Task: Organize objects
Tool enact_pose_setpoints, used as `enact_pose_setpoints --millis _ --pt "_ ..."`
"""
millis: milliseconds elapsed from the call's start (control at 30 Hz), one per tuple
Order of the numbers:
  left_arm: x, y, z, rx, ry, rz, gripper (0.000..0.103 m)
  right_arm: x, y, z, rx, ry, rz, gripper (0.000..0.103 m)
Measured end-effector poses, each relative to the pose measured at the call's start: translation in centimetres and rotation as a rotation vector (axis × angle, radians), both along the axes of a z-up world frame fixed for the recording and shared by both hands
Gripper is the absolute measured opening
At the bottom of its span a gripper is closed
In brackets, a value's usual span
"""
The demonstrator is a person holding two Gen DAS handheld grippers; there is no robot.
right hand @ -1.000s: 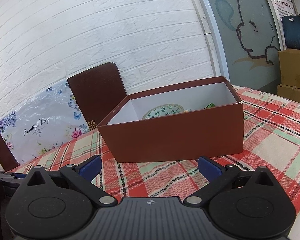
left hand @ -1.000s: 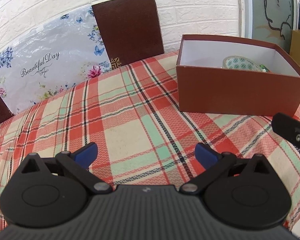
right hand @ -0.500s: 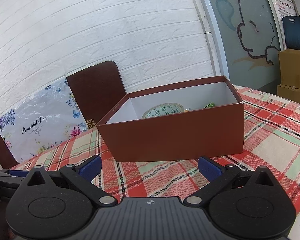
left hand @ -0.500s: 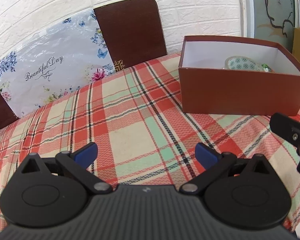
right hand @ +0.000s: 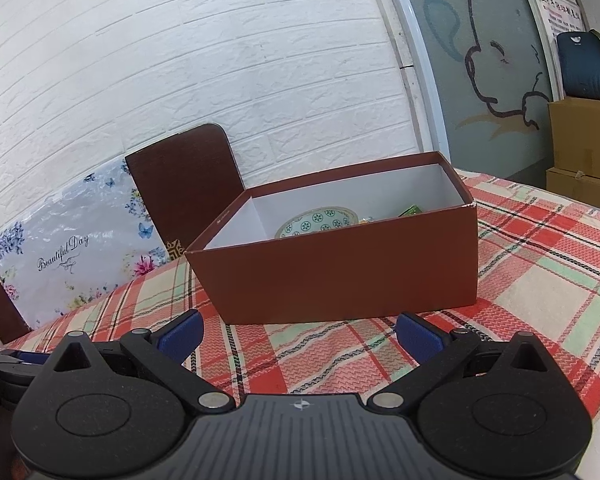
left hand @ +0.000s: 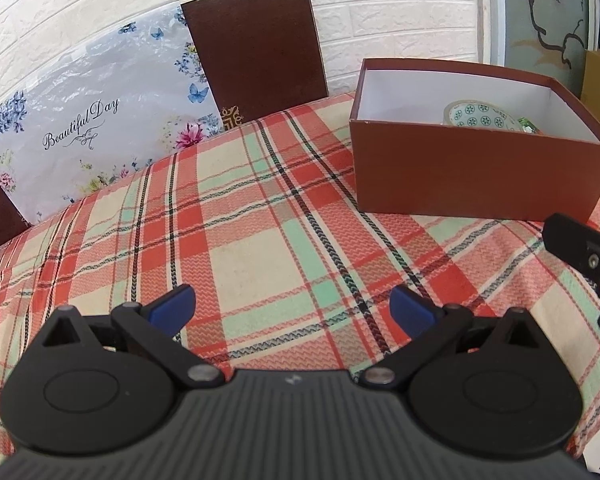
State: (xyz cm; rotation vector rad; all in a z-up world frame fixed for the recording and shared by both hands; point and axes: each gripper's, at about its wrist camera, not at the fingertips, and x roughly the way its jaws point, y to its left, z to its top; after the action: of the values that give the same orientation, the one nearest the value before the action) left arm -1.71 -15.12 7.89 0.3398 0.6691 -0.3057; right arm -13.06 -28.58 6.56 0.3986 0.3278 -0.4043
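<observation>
A brown cardboard box (left hand: 480, 176) with a white inside stands open on the plaid tablecloth (left hand: 260, 240); it also shows in the right wrist view (right hand: 348, 280). Inside lie a green-patterned bowl (left hand: 482, 118), also seen from the right wrist (right hand: 318, 220), and a small green packet (right hand: 411, 211). My left gripper (left hand: 292, 306) is open and empty over the cloth, left of the box. My right gripper (right hand: 300, 332) is open and empty just in front of the box.
A brown chair back (left hand: 256, 44) and a floral "Beautiful Day" board (left hand: 92, 120) stand behind the table against the white brick wall. Cardboard cartons (right hand: 584, 152) are at the far right. Part of the right gripper (left hand: 584, 252) shows at the left view's right edge.
Both grippers have drawn back slightly from the box and stayed open. Nothing was picked up or let go.
</observation>
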Motion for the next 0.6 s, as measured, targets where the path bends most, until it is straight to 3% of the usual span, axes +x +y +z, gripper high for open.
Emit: enact_pose_setpoints --millis 600 --pt "0.1 0.0 -1.0 0.005 0.064 -0.022 0.103 0.2 -0.1 -0.6 -0.008 0.018 -0.002 0.102"
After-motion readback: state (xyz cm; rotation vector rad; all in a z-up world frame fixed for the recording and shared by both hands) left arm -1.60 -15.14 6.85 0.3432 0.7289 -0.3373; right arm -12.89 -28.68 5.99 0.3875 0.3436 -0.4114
